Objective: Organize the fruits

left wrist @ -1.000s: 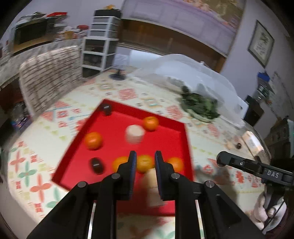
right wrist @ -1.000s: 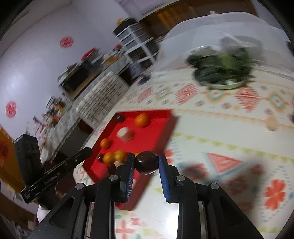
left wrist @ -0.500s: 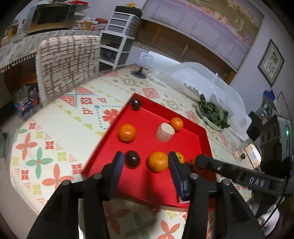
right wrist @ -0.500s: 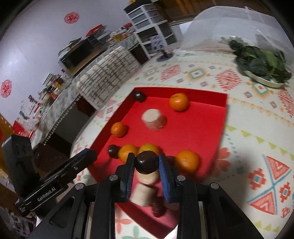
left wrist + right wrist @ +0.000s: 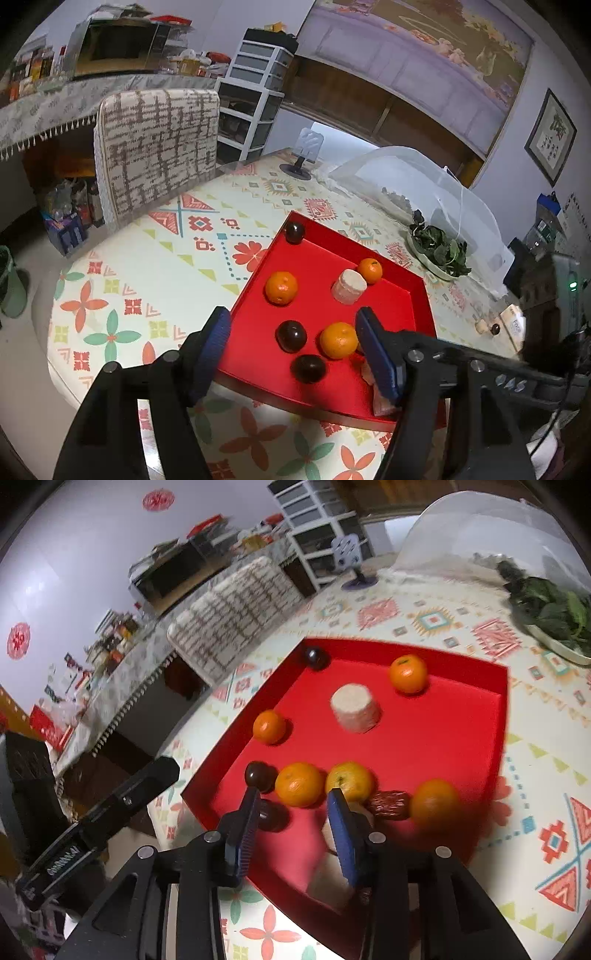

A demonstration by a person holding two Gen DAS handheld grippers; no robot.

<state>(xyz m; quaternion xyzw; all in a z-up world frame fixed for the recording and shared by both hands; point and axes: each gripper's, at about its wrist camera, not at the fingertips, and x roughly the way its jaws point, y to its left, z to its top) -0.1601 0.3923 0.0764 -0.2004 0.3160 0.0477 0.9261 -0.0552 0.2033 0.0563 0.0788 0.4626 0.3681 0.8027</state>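
A red tray (image 5: 391, 295) (image 5: 461, 716) on the patterned table holds several oranges, dark plums and pale cylinder pieces. My left gripper (image 5: 293, 349) is open and empty, above the tray's near edge, with a plum (image 5: 291, 335) and an orange (image 5: 338, 340) between its fingers in view. My right gripper (image 5: 293, 823) is open and empty over the tray's near corner. A dark plum (image 5: 271, 816) lies on the tray just beside its left finger. A pale cylinder (image 5: 355, 708) stands mid-tray. A red date (image 5: 389, 805) lies by an orange (image 5: 434, 801).
A plate of green leaves (image 5: 439, 251) (image 5: 550, 616) and a clear mesh food cover (image 5: 417, 184) stand past the tray. A padded chair (image 5: 157, 147) is at the table's left side. Small items (image 5: 493, 326) lie on the table at right.
My right gripper opened and let go of the dark plum, which now lies on the tray. My left gripper opened wider and drew back from the tray.
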